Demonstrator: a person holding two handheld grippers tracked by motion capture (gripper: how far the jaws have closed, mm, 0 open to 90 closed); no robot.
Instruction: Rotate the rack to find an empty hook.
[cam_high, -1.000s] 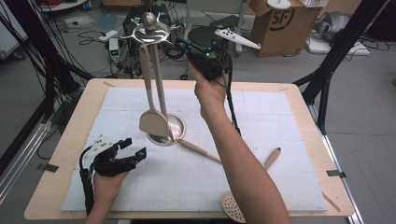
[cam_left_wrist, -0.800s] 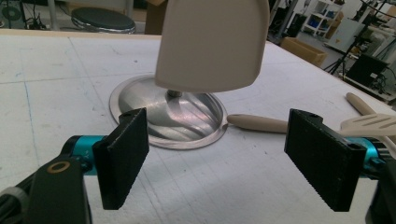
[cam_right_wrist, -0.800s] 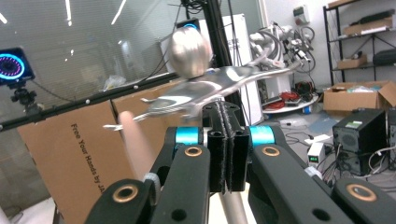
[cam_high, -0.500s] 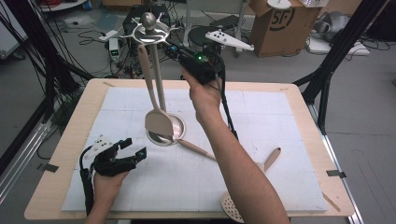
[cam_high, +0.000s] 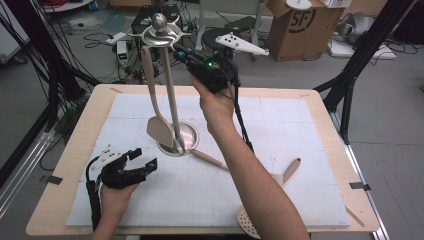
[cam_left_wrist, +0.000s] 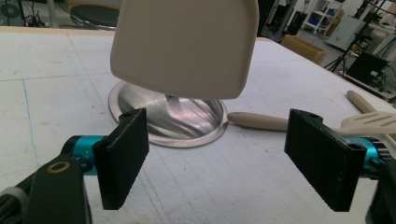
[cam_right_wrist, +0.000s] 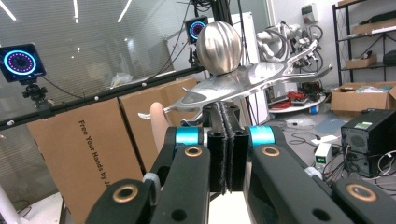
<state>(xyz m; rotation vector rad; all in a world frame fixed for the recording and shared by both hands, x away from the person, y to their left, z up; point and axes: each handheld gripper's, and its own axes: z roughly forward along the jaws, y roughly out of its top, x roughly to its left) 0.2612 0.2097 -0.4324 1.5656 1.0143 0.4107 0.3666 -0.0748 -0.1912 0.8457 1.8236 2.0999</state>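
Observation:
A metal utensil stand (cam_high: 170, 100) with a ball top (cam_right_wrist: 218, 41) rises from a round base (cam_high: 186, 135) in the middle of the table. A beige spatula (cam_high: 154, 107) hangs from its hooked crown (cam_high: 161, 35), blade low over the base. My right gripper (cam_high: 180, 51) is held up at the crown's right side; its jaws (cam_right_wrist: 225, 116) are pressed together with nothing between them, tips just under the crown (cam_right_wrist: 252, 77). My left gripper (cam_high: 141, 163) rests at the table's front left, open (cam_left_wrist: 222, 158), facing the spatula blade (cam_left_wrist: 187, 46) and the base (cam_left_wrist: 187, 123).
A beige utensil handle (cam_high: 209, 159) lies on the white mat (cam_high: 300, 130) right of the base. A slotted turner (cam_high: 246, 219) with a wooden handle (cam_high: 291, 169) lies near the front edge, partly under the right forearm. Cardboard boxes (cam_high: 300, 25) and cables stand beyond the table.
The right gripper has edged a little left toward the stand's crown. The left gripper has stayed where it was.

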